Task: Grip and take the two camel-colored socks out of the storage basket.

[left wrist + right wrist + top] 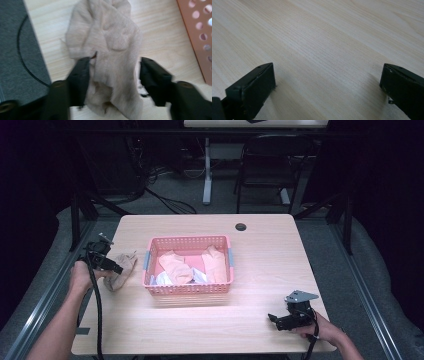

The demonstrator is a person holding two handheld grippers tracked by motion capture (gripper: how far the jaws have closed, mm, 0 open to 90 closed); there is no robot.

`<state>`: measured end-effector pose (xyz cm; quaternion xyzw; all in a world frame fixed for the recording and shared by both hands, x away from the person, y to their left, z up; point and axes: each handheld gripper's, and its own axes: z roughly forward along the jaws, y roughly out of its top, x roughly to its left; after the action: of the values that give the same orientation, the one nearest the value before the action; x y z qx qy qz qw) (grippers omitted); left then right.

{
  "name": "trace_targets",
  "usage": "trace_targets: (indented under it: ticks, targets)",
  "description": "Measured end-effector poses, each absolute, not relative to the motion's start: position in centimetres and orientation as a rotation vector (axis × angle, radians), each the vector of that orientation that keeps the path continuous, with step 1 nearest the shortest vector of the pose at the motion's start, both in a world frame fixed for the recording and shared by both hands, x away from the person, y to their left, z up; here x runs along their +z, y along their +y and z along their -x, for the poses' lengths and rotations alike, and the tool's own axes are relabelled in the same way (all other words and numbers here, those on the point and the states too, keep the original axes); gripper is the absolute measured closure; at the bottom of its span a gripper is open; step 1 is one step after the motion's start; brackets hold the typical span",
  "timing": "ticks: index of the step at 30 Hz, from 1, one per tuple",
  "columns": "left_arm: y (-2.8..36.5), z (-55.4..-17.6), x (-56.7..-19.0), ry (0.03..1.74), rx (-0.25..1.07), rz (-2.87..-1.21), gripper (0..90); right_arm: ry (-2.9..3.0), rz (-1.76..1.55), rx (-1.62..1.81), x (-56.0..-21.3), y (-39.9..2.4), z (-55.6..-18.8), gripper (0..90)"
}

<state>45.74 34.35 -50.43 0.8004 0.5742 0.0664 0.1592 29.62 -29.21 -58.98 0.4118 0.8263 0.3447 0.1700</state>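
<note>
A beige sock lies crumpled on the wooden table near its left edge, just left of a pink plastic basket. My left gripper is low over the sock with its jaws apart. The sock's lower part lies between them, with a gap to the right jaw. In the high view the left gripper points right toward the basket. My right gripper is wide open over bare wood with nothing between its jaws, near the table's front right.
The basket holds two peach socks and some white fabric. A round cable hole sits at the table's back. The left table edge and grey floor are close beside the sock. A dark chair stands beyond the table.
</note>
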Motion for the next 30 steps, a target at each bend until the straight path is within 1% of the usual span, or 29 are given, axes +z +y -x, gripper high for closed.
trace_targets:
  ticks: [1, 4, 5, 6, 7, 9, 10, 12, 13, 14, 16, 19, 20, 22, 24, 25, 30]
  targets:
    - [34.4, -45.4, -50.1, 1.636, 0.190, -2.273, 34.1, 2.350, -1.169, 0.980, -59.0, -29.2, -29.6, 0.0]
    - [34.5, -44.8, -49.5, 1.629, 0.218, -2.244, 21.9, 2.347, -1.170, 0.979, -59.0, -29.2, -29.6, 0.0]
    - [34.5, -44.0, -48.9, 1.616, 0.248, -2.204, 21.9, 2.348, -1.170, 0.979, -59.0, -29.2, -29.6, 0.0]
    - [34.5, -43.5, -48.6, 1.605, 0.265, -2.185, 17.3, 2.347, -1.170, 0.980, -59.0, -29.2, -29.6, 0.0]
    - [34.4, -42.9, -48.4, 1.599, 0.311, -2.174, 15.5, 2.347, -1.170, 0.979, -59.0, -29.2, -29.6, 0.0]
    - [34.1, -41.7, -48.2, 1.582, 0.366, -2.155, 14.6, 2.347, -1.169, 0.979, -59.0, -29.2, -29.6, 0.0]
    - [33.9, -40.9, -48.2, 1.561, 0.371, -2.133, 13.0, 2.347, -1.169, 0.980, -59.0, -29.2, -29.6, 0.0]
    - [33.8, -40.5, -48.3, 1.558, 0.381, -2.132, 9.8, 2.349, -1.168, 0.980, -59.0, -29.2, -29.6, 0.0]
    - [33.4, -39.4, -48.6, 1.542, 0.399, -2.132, 7.3, 2.346, -1.170, 0.979, -59.0, -29.2, -29.6, 0.0]
    - [33.4, -39.4, -48.6, 1.542, 0.399, -2.132, 6.4, 2.346, -1.170, 0.979, -59.0, -29.2, -29.6, 0.0]
    - [32.8, -37.5, -49.3, 1.526, 0.448, -2.130, 4.1, 2.346, -1.170, 0.979, -59.0, -29.2, -29.6, 0.0]
    - [32.5, -36.3, -49.8, 1.515, 0.456, -2.139, 3.0, 2.345, -1.169, 0.979, -59.0, -29.2, -29.6, 0.0]
    - [32.3, -35.4, -50.3, 1.515, 0.486, -2.120, 2.1, 2.345, -1.170, 0.979, -59.0, -29.2, -29.6, 0.0]
    - [32.0, -34.5, -50.9, 1.507, 0.483, -2.114, 2.0, 2.345, -1.170, 0.979, -59.0, -29.2, -29.6, 0.0]
    - [31.9, -34.2, -51.1, 1.506, 0.493, -2.117, 0.1, 2.345, -1.170, 0.980, -59.0, -29.2, -29.6, 0.0]
    - [31.7, -33.6, -51.7, 1.502, 0.516, -2.105, 0.0, 2.345, -1.170, 0.980, -59.0, -29.2, -29.6, 0.0]
    - [31.8, -33.2, -52.2, 1.492, 0.544, -2.092, 0.0, 2.345, -1.170, 0.979, -59.0, -29.2, -29.6, 0.0]
